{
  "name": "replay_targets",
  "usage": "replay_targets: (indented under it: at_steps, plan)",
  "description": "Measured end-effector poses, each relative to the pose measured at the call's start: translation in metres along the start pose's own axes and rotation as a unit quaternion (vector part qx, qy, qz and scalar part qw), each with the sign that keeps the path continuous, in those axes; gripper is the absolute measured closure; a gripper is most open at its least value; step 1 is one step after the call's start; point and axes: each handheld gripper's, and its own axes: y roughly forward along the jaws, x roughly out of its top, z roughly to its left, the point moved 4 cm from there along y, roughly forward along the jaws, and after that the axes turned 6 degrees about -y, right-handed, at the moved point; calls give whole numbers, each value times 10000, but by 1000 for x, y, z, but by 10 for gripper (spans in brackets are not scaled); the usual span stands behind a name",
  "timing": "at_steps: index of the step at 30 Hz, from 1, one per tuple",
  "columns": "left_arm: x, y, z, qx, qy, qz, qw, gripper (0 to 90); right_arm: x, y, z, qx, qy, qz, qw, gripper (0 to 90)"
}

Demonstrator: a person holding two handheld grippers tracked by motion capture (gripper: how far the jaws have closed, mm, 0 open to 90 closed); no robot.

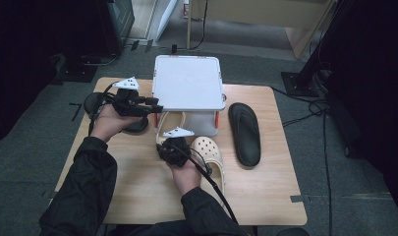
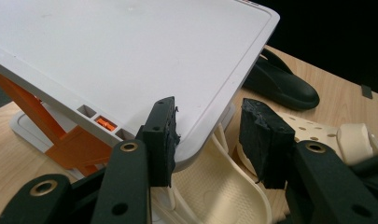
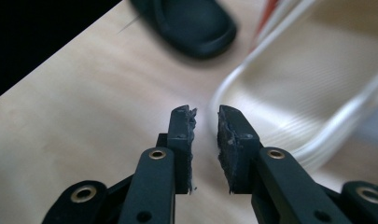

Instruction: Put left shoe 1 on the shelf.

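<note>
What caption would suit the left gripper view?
Left gripper, jaws apart, at the corner of a white shelf above a cream clog, black sandal behind.

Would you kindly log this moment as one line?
left gripper: open at corner of white plastic shoe rack | right gripper: shut, empty | cream perforated clog: beside right gripper | black slipper: on table

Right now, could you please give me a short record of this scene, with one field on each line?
surface: wooden table
rack: white two-level shelf with orange supports
left hand-held gripper: open, at the shelf's top corner
right hand-held gripper: nearly closed, nothing between the jaws
cream clogs: one partly under the shelf, one beside it
black slipper: right of shelf
</note>
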Motion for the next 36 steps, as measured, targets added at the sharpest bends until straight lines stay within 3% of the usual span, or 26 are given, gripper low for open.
replay_targets:
  at_steps: [4,9,11,13,15,18,24,30,34,36]
  plan:
    - [0,0,-1,20,1,-3,10000,566,-19,7,16,167,-164,297,9993,767]
    - [0,0,0,-8,-12,-24,10000,566,-32,19,10,109,90,470,9988,737]
    - [0,0,0,-8,-12,-25,10000,566,-30,21,4,-13,90,418,9991,737]
    - [0,0,0,-3,-3,-26,10000,566,-27,24,0,103,200,422,9989,754]
    - [0,0,0,-13,-5,-28,10000,566,-22,27,-3,-16,161,400,9991,753]
    - [-1,0,1,-28,-12,-41,10000,566,-18,35,-8,2,202,400,9990,753]
    - [-1,0,1,-47,-16,-55,10000,566,-9,46,-12,-142,-61,334,9993,753]
    - [-1,0,1,-60,-17,-73,10000,566,-4,54,-21,-167,-159,270,9994,748]
    - [-1,0,1,-69,-21,-88,9999,567,-1,56,-25,-57,-23,253,9997,728]
    - [-1,0,1,-70,-25,-81,9999,566,0,53,-24,-48,-70,199,9998,728]
